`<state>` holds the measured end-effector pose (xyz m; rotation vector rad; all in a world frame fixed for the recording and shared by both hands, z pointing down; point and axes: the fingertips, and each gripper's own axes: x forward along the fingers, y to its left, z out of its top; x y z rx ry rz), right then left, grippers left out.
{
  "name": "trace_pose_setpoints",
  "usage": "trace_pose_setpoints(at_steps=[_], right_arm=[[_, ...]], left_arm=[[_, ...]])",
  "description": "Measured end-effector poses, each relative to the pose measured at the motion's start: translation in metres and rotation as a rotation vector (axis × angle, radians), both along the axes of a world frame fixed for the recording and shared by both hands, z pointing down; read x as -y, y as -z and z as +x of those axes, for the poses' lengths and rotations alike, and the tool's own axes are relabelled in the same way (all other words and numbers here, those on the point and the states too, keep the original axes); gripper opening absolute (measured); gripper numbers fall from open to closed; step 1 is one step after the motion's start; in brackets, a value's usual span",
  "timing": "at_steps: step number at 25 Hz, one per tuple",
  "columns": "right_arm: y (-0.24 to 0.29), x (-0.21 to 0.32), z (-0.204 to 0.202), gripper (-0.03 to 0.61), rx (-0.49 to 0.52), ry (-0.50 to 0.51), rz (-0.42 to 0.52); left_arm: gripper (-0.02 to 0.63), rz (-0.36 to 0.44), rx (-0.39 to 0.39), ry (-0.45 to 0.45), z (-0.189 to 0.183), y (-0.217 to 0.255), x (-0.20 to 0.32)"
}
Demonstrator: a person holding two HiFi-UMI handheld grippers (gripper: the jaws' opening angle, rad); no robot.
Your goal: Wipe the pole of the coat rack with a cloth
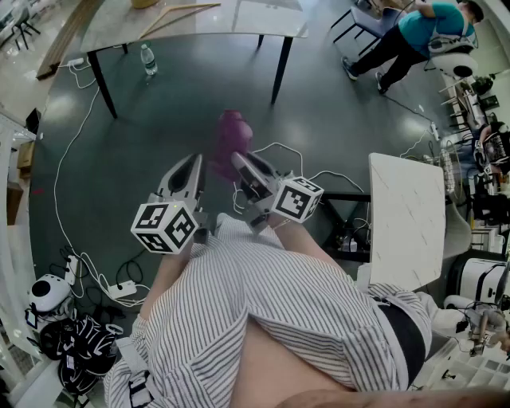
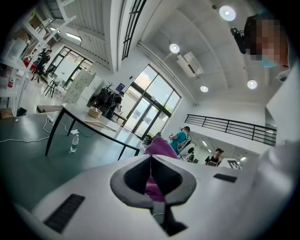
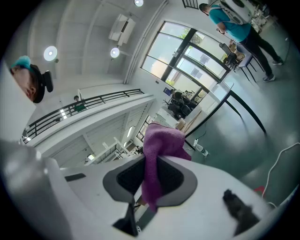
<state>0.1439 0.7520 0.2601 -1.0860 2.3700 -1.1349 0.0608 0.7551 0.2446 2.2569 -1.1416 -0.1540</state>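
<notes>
Striped shirt (image 1: 319, 319) fills the bottom of the frame, two claws above it, purple cloth (image 1: 233, 135) at centre.
Right claw (image 1: 241, 162) is clamped on the cloth, which bunches past its tips and hangs down between the jaws. Left claw (image 1: 194, 162) sits just beside it at centre-left, jaws closed together, purple showing behind them. Cloth is over the dark green floor (image 1: 159, 103), below the table (image 1: 199, 20) at the top of the frame.

- The left gripper (image 1: 193, 171) was held out low ahead of the torso, pointing forward, with its jaws closed on a purple cloth (image 1: 233, 137).
- The right gripper (image 1: 243, 167) sat just beside it, angled inward toward the left one.
- Its jaws pinched the same cloth.
</notes>
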Motion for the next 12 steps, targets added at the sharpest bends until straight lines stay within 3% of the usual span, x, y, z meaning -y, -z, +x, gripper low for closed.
trace_pose_setpoints(at_steps=[12], right_arm=[[-0.003,0.008,-0.013,0.074,-0.088,0.063,0.043]], left_arm=[[0.015,-0.04,0.042,0.009,-0.004,-0.016,0.013]])
